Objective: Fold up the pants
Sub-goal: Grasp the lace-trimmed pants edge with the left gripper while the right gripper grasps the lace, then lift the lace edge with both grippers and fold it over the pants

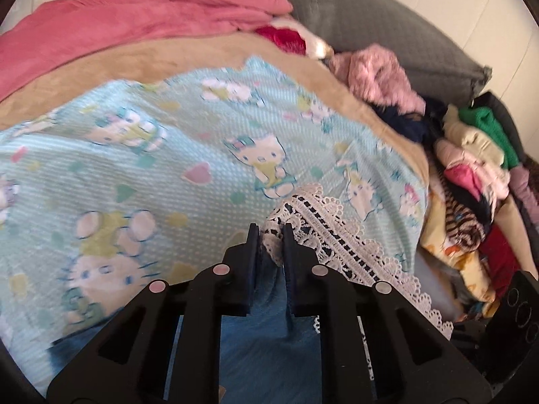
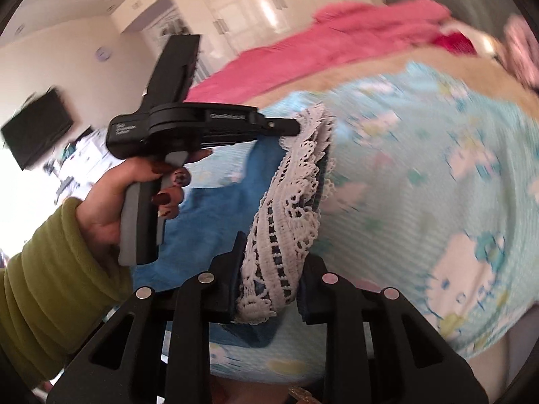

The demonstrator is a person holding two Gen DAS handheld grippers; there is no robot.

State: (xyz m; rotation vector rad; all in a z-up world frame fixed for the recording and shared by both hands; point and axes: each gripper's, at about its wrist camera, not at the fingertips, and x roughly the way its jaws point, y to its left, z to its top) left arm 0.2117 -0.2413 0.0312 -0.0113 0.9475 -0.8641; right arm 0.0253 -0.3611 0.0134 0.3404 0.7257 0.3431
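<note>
Your left tongs (image 1: 271, 232) and right tongs (image 2: 269, 269) were each clamped on the blue pants' white lace-trimmed hem (image 2: 286, 202), holding it raised over the cartoon-cat bed sheet (image 1: 168, 155), probably so the pants could fold over.

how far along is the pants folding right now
Early. Done: both grippers have hold of the blue pants by the white lace hem. The left gripper is shut on the lace at one end, and the right gripper is clamped on it at the other. In hand: the hem is raised off the cartoon-print sheet. Left: no finished fold shows yet; the pants still need folding over and laying flat.
</note>
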